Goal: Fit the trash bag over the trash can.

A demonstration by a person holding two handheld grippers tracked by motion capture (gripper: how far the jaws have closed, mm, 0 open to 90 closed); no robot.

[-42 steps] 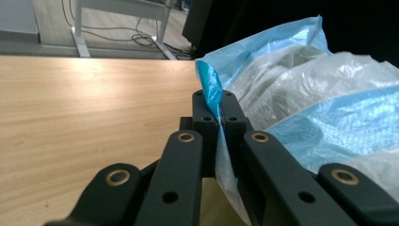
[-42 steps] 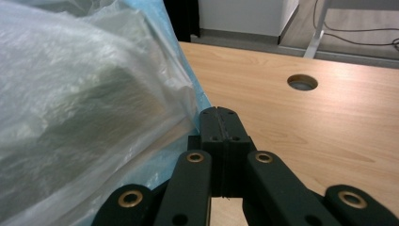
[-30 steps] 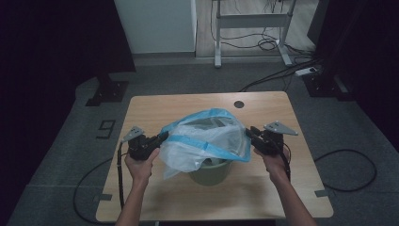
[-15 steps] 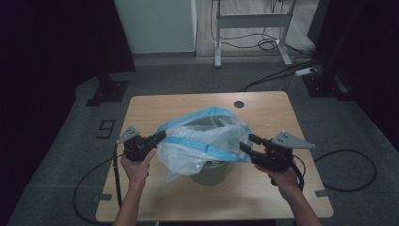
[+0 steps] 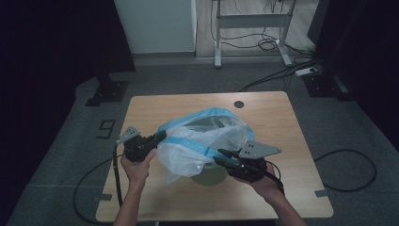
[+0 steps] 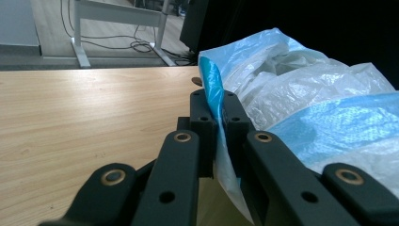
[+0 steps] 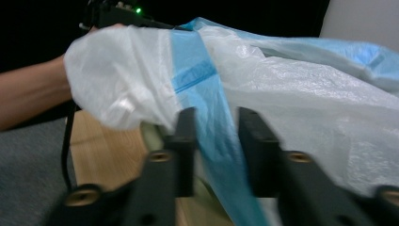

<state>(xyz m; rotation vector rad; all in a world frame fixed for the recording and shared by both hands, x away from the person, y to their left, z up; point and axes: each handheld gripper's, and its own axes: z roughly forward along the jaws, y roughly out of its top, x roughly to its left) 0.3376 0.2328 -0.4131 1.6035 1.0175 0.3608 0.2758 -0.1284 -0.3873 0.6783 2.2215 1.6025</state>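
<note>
pale wood table on grey carpet, dark surroundings.

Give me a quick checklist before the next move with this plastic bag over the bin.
1. Left tongs clamped on the bag's blue band: ok.
2. Right tongs gripping the bag: not ok; they have just been closing, the blue band lies between them, gaps show.
3. Bag mouth spread over the bin: cannot tell.
4. Bin standing on the table: ok.
5. Bag free of tears: cannot tell.
</note>
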